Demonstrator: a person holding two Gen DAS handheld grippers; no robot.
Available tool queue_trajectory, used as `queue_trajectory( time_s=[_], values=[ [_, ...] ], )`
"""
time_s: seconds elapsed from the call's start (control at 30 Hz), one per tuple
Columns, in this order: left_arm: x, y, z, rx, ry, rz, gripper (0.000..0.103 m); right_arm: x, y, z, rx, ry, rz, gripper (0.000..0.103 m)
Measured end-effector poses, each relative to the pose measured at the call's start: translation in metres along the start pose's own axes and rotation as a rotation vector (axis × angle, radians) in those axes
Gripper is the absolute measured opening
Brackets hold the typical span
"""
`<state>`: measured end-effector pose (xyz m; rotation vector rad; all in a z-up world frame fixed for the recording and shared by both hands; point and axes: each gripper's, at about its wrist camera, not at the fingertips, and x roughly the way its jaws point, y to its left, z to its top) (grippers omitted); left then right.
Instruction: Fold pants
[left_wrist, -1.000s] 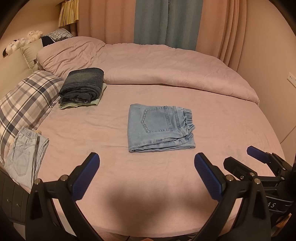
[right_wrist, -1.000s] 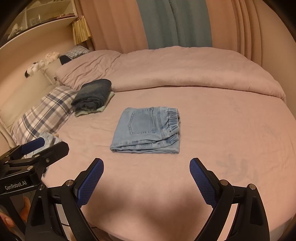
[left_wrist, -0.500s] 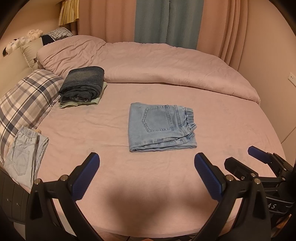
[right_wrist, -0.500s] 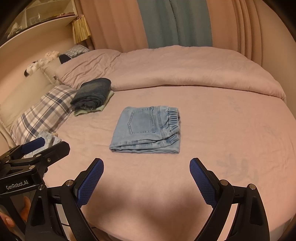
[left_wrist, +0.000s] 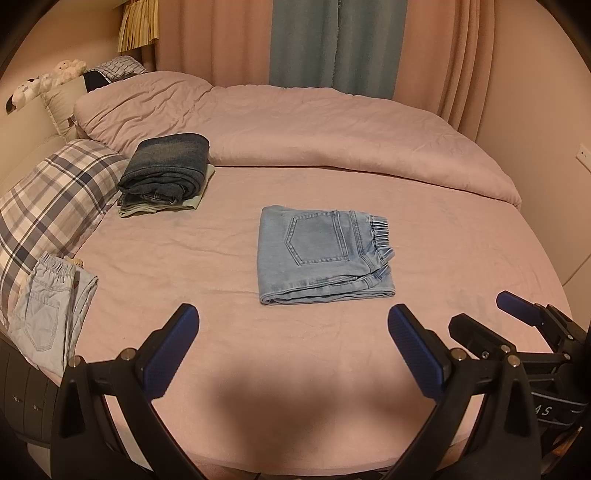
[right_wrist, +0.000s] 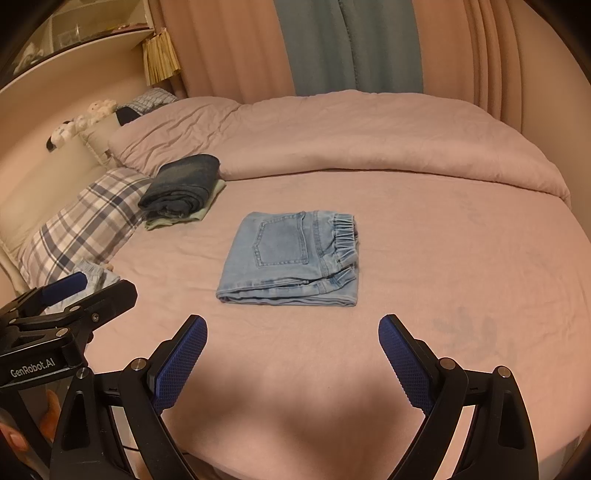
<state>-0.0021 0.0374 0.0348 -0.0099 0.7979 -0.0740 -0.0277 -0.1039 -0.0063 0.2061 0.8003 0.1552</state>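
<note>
Denim, pale blue: the folded jeans (left_wrist: 321, 254) lie flat in the middle of the pink bed (left_wrist: 184, 258), back pocket up, elastic waistband toward the right. My left tongs (left_wrist: 293, 349) hang over the near edge of the bed with fingers wide apart, gripping nothing. My right tongs (right_wrist: 291, 354) stand just beside them, equally spread and bare. Near the plaid pillow (left_wrist: 48, 199) sits a stack of dark folded jeans (left_wrist: 166, 166) on a pale green garment. Another light pair of pants (left_wrist: 48, 310) drapes over the bed's left edge.
</note>
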Motion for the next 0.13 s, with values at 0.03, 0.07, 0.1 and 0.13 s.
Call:
queue_trajectory(
  time_s=[0.03,0.07,0.1,0.13],
  values=[
    [0.0001,-0.0004,0.0002,-0.002,0.002,-0.003,0.102,0.0003,-0.0004,0.0,-0.001,0.0,-0.001,0.094],
    [0.0003,0.0005,0.0002,-0.003,0.005,-0.006,0.102,-0.0001,0.0,0.0003,-0.001,0.0,-0.001,0.094],
    [0.0008,0.0009,0.0009,-0.004,0.007,-0.007,0.102,0.0004,-0.0006,0.0001,-0.001,-0.001,-0.002,0.094],
    [0.0008,0.001,0.0007,-0.005,0.007,-0.005,0.102,0.0007,-0.0011,-0.0001,-0.003,-0.001,-0.003,0.094]
  ],
)
